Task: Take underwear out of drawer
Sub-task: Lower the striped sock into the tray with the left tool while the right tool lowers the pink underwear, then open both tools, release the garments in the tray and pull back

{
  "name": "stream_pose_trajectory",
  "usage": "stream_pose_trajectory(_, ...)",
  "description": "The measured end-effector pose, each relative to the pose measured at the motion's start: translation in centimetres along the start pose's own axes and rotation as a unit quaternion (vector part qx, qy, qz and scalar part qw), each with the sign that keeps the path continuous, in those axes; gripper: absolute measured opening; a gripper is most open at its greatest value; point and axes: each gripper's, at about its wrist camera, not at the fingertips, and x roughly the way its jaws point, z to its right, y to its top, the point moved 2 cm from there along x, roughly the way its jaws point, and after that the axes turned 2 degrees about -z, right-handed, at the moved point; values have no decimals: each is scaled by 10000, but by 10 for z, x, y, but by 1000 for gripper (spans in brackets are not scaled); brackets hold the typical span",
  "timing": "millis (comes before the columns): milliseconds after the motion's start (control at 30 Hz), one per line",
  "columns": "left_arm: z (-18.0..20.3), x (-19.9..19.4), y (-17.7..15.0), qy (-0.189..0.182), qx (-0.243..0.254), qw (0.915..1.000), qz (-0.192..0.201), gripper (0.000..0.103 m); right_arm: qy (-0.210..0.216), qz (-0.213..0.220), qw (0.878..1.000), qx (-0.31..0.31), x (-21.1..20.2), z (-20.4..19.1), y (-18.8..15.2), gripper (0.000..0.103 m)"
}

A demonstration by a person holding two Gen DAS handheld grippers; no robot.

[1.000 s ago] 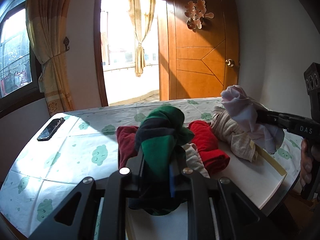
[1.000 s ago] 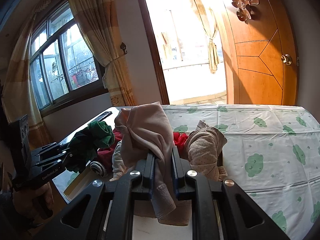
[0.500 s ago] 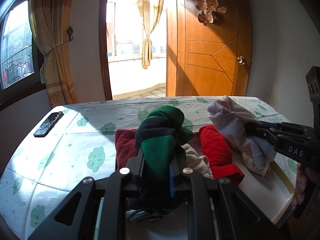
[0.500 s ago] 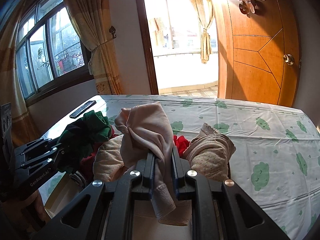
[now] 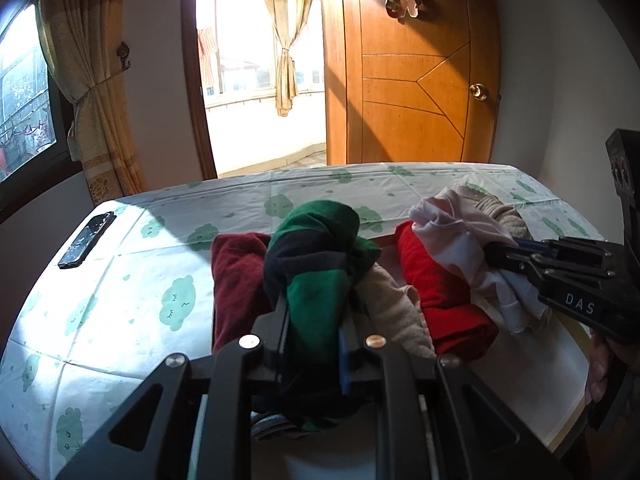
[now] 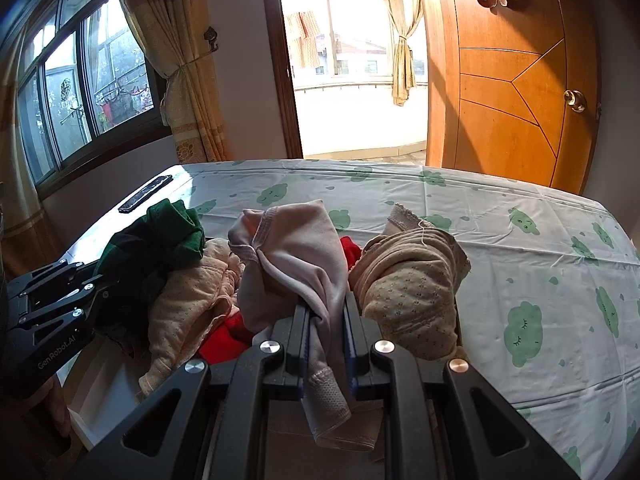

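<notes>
My left gripper [image 5: 314,330] is clamped on a bunched green-and-navy cotton pair of underwear [image 5: 320,256], and my right gripper [image 6: 326,324] pinches a pale pink cotton pair [image 6: 294,264]. Both pairs are lifted above the white shallow drawer [image 5: 532,384]. Left in the drawer: a folded red pair [image 5: 444,300], a maroon pair [image 5: 236,276] and beige dotted ones [image 6: 408,292].

Your left gripper [image 5: 314,316] and right gripper [image 6: 326,312] both point downward (side by side), each clamped on cloth.
</notes>
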Motion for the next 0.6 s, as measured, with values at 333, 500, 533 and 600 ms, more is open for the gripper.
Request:
stream_pose_trajectory(333, 5, 1, -1, 136, 108, 9998, -115, 25, -23, -201, 9997, -110, 6, -3, -6, 18)
stream_pose_trajectory(500, 5, 0, -2, 128, 96, 9998, -133, 36, -38, -217, 9997, -101, 4, -1, -8, 52)
stream_pose_trajectory(533, 5, 0, -2, 141, 84, 9998, -123, 38, -20, -188, 9998, -80, 2, 0, -8, 52)
stream_pose_trajectory(600, 5, -2, -3, 146, 58, 9998, -101, 46, -24, -150, 9999, -65, -1, 2, -8, 53)
